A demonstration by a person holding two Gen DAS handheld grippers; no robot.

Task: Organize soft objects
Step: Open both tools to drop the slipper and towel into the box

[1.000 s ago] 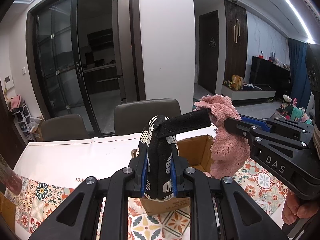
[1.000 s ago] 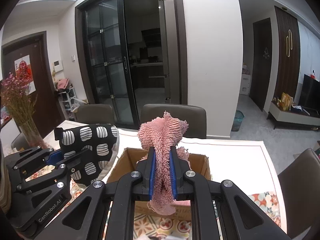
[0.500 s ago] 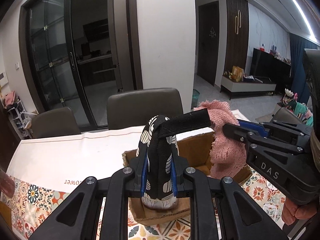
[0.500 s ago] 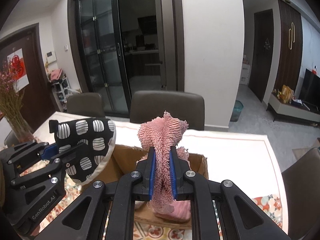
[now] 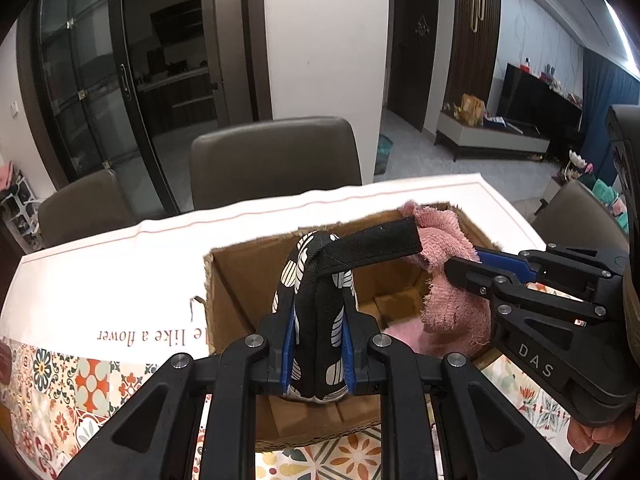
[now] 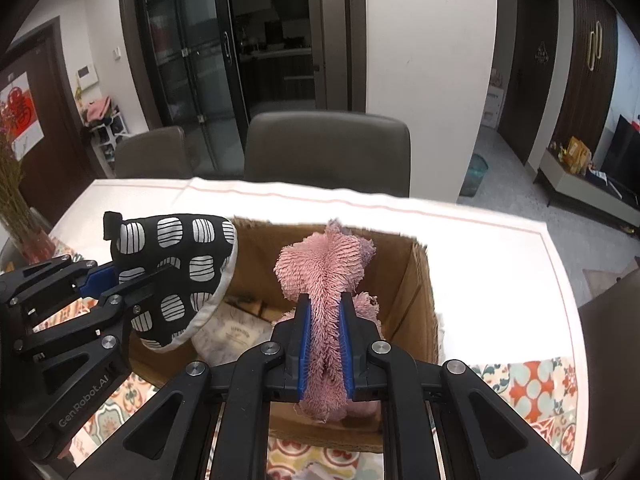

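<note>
My left gripper (image 5: 318,354) is shut on a black-and-white patterned oven mitt (image 5: 318,300) and holds it over the left part of an open cardboard box (image 5: 240,280). The mitt also shows in the right wrist view (image 6: 176,272), as does the left gripper (image 6: 124,276). My right gripper (image 6: 324,344) is shut on a shaggy pink cloth (image 6: 324,276), which hangs into the right part of the box (image 6: 416,292). The right gripper (image 5: 464,268) and pink cloth (image 5: 444,280) show at the right of the left wrist view. A pale fabric item (image 6: 232,336) lies inside the box.
The box stands on a table with a white and patterned tablecloth (image 5: 100,280). Grey chairs (image 5: 276,160) stand along the far edge. A vase of dried flowers (image 6: 20,216) stands at the far left. Another chair (image 6: 612,360) is at the right.
Both grippers have moved forward and down over the box. The mitt and the pink cloth now hang lower, within the box opening. Both grips are unchanged.
</note>
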